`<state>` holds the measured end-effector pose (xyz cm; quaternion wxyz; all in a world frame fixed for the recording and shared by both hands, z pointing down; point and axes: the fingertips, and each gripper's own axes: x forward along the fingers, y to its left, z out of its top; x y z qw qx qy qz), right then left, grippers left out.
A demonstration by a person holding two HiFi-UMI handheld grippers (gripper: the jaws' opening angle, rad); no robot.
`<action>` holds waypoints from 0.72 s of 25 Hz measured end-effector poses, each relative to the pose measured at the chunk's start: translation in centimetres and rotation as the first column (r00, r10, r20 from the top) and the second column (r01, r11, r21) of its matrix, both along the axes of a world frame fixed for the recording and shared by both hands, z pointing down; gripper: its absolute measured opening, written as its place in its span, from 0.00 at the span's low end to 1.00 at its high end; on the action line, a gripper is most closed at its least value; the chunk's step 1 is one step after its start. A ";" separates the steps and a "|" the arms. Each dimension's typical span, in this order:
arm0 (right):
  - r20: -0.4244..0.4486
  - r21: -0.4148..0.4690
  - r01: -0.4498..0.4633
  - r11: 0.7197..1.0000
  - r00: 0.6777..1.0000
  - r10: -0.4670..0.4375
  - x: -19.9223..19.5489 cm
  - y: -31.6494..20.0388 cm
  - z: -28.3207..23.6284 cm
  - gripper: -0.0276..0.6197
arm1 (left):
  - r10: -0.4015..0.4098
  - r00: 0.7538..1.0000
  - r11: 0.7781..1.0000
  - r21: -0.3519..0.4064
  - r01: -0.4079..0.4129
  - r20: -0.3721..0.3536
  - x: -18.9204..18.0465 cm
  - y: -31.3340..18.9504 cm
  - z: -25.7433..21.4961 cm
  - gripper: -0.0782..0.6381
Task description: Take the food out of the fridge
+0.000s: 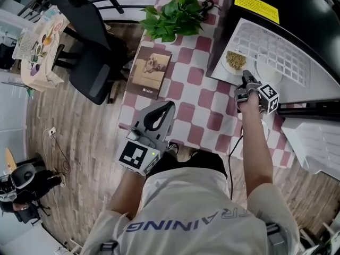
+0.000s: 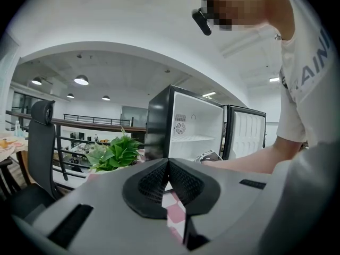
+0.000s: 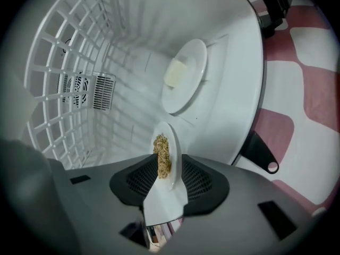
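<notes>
Right hand-held gripper point(image 3: 169, 168): reaching into the open fridge point(image 3: 234, 62), jaws clamped on the rim of a white plate of grain point(image 3: 171, 142) on the fridge floor. Second plate point(image 3: 186, 76), carrying a pale block, just beyond. Left hand-held gripper point(image 2: 168, 166): jaws together, empty, above the checked table point(image 1: 196, 100).

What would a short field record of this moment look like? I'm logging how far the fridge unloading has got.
fridge: open, standing on the checked table
right gripper: reaching into fridge, jaws closed on rim of plate of grainy food
second plate: also in fridge, pale block on it, untouched
left gripper: shut, empty, near table's edge
also on table: plant, book
</notes>
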<state>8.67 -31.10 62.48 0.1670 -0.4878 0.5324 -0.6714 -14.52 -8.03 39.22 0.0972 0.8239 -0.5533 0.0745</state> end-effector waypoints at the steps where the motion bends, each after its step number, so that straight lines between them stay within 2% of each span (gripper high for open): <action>1: 0.002 0.002 -0.002 1.000 1.000 0.002 -0.1 -0.3 0.0 0.28 | -0.005 1.000 1.000 0.001 0.005 0.001 -0.2 0.1 0.0 0.12; 10: 0.034 -0.027 -0.028 0.999 0.999 0.029 -0.8 -1.2 -0.3 0.26 | 0.003 1.000 1.000 -0.005 -0.003 -0.007 -0.7 0.1 0.1 0.12; 11: 0.042 -0.035 -0.033 0.999 0.999 0.034 -0.8 -1.2 -0.2 0.24 | 0.010 1.000 1.000 -0.005 -0.010 -0.007 -0.7 -0.1 0.0 0.12; 13: 0.051 -0.044 -0.042 0.998 0.998 0.044 -0.8 -1.1 0.0 0.13 | 0.017 1.000 1.000 -0.016 -0.017 -0.015 -0.5 -0.3 0.0 0.12; 18: 0.097 -0.014 -0.073 0.997 0.993 0.074 -0.9 -1.1 -0.3 0.09 | 0.023 0.999 0.999 -0.045 -0.025 -0.033 -0.1 -0.1 0.1 0.12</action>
